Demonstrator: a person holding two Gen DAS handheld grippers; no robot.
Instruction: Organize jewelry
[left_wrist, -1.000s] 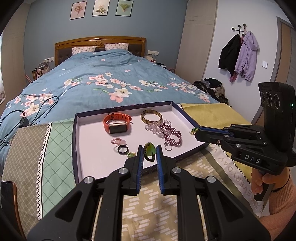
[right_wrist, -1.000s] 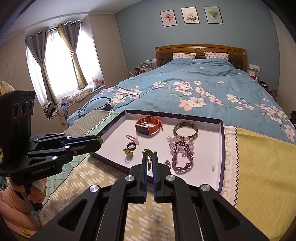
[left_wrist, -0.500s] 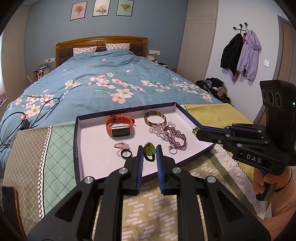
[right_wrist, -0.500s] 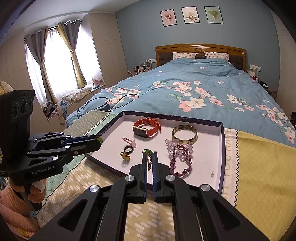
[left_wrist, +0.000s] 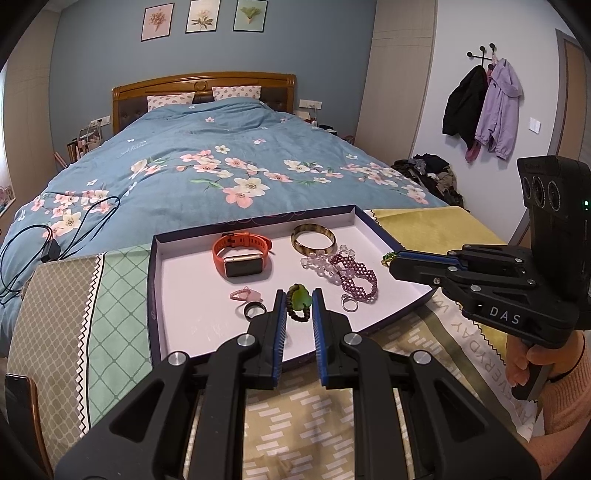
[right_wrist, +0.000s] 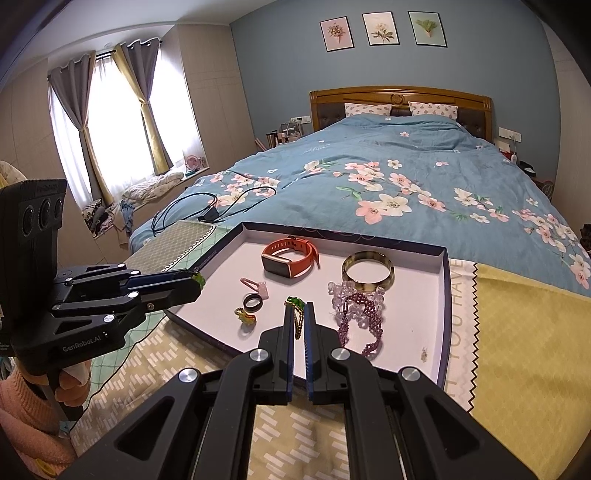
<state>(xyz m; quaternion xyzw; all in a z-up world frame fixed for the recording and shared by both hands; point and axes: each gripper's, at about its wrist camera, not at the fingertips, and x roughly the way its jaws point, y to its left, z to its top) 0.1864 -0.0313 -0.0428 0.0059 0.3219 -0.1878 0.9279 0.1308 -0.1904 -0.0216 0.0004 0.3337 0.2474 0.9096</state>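
A shallow dark-rimmed tray (left_wrist: 192, 295) (right_wrist: 413, 321) lies on the cloth at the foot of the bed. It holds an orange watch (left_wrist: 242, 256), a brown bangle (left_wrist: 313, 240), a purple bead bracelet (left_wrist: 356, 278), clear beads (left_wrist: 321, 264), a black ring (left_wrist: 253, 308), a pink clip (left_wrist: 243, 294) and a silver ring (left_wrist: 349, 304). My left gripper (left_wrist: 298, 295) (right_wrist: 197, 280) is shut on a dark bead bracelet with a green stone (left_wrist: 299, 301), above the tray's near edge. My right gripper (right_wrist: 299, 308) (left_wrist: 393, 260) is shut on a gold chain with a green charm (right_wrist: 296, 314), above the tray.
A yellow-green trinket (right_wrist: 245, 317) and a tiny earring (right_wrist: 424, 354) also lie in the tray. The blue floral bed (left_wrist: 221, 166) stretches behind, with a black cable (left_wrist: 48, 251) on it. Patterned cloth (left_wrist: 295, 417) covers the near surface. A hand (left_wrist: 532, 365) grips the right tool.
Both views have drifted a little, so the tray sits slightly differently in each. Both grippers stay shut on their pieces.
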